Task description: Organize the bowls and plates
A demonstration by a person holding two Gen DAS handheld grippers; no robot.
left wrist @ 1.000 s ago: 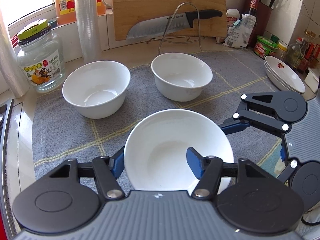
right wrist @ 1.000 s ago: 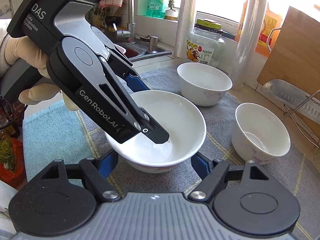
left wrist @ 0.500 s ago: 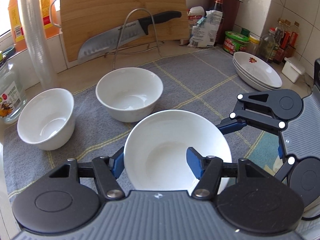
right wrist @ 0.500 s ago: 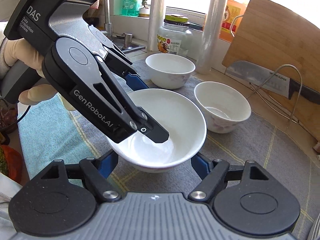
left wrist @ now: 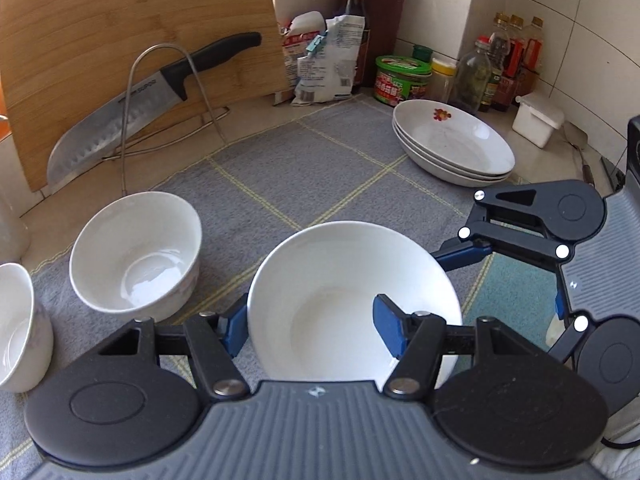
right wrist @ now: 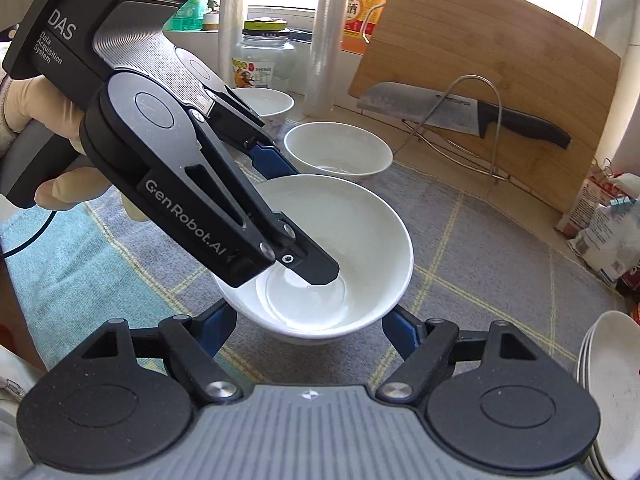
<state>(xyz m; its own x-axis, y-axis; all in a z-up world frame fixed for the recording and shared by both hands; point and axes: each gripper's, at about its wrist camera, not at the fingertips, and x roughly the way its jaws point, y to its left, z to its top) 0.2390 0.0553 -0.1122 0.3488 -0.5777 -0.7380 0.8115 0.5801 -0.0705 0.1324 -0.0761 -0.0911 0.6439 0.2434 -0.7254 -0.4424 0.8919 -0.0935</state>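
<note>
The left gripper (left wrist: pixel 310 326) clamps the rim of the wide white bowl (left wrist: pixel 344 292): one finger inside, one outside. The right gripper (right wrist: pixel 306 322) grips the bowl's base, one finger on each side. The bowl hangs above the grey mat (left wrist: pixel 288 168), near the plate stack (left wrist: pixel 452 144).

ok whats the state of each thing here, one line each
big bowl: upright, empty, gripped on its rim by both tongs
left tongs: shut on the big bowl's rim, one finger inside, one outside
right tongs: shut on the big bowl, a finger on each side
two small bowls: upright on the grey mat, apart, not stacked
plates: stacked
knife: resting in the wire rack
</note>
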